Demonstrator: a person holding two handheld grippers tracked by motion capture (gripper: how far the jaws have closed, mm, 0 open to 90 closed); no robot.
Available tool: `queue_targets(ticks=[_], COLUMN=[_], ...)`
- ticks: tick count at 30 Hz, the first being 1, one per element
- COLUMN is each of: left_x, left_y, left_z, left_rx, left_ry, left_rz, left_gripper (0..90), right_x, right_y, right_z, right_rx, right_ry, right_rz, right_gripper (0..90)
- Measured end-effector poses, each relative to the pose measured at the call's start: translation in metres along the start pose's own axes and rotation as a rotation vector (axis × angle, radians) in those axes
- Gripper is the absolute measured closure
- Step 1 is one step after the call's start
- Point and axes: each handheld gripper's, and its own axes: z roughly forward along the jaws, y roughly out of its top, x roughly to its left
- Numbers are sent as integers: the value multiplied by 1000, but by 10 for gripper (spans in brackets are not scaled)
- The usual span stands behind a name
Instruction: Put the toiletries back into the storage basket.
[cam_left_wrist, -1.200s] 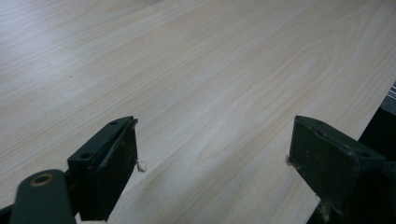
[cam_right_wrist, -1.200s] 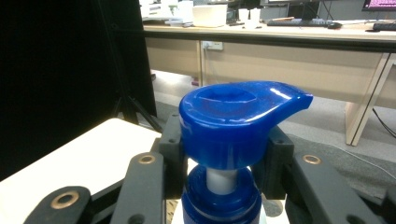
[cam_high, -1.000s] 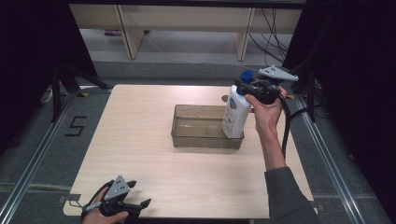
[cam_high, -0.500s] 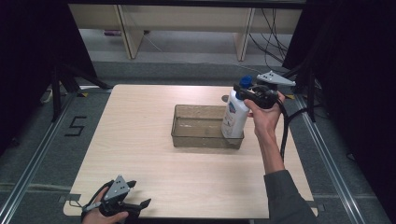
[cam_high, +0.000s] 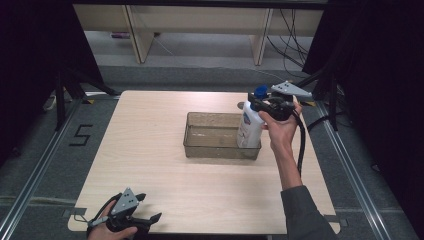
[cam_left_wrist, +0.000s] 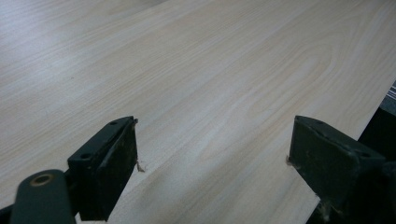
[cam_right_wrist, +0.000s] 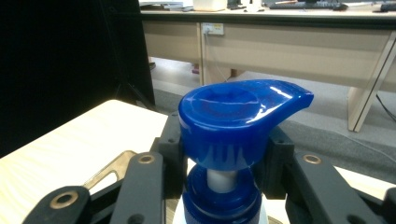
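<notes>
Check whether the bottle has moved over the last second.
Yes, slightly. The bottle, held by the right gripper, has sunk toward the tray's right end, judged against the tray rim.

Lighting is even and overhead; surroundings are dark. Glare marks the glossy blue plastic pump cap; near black tongs are blurred.

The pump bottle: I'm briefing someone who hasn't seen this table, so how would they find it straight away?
On the pale wooden table, look at the clear rectangular bin near its middle. At the bin's right end stands the white pump bottle, gripped at the neck by the right gripper; its blue pump head marks it out.
</notes>
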Motion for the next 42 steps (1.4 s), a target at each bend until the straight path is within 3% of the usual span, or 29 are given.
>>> queue_targets(ticks=[2,4,13,22,29,32,35,36,39,40,42], left_x=[1,0,1,1,0,0,0,2,1,1,0], left_y=[0,0,0,0,0,0,0,0,0,0,0], left_z=[-1,0,1,1,1,1,2,1,1,1,2], left_rx=[18,1,7,8,4,4,5,23,10,13,4], left_ry=[1,2,0,0,-2,-1,-2,7,0,2,-2], left_rz=[19,-1,-2,-4,-8,-8,-8,14,-1,3,-8], left_gripper=[149,149,149,149,149,149,149,149,149,149,149], right_x=[3,5,7,5,3,4,7,7,11,10,12], right_y=[-1,-2,-4,-11,-10,-10,-10,-9,-10,-11,-12], right_z=[0,1,1,0,-6,-9,-11,-12,-15,-15,-16], right_rx=[-6,-16,-26,-18,-39,-43,-44,-43,-53,-57,-55], right_ry=[-3,-5,-2,-16,-24,-22,-13,-15,-19,-16,-16], right_rz=[-12,-19,-18,38,38,61,66,57,91,70,83], right_gripper=[612,612,607,495,396,353,328,318,310,303,301])
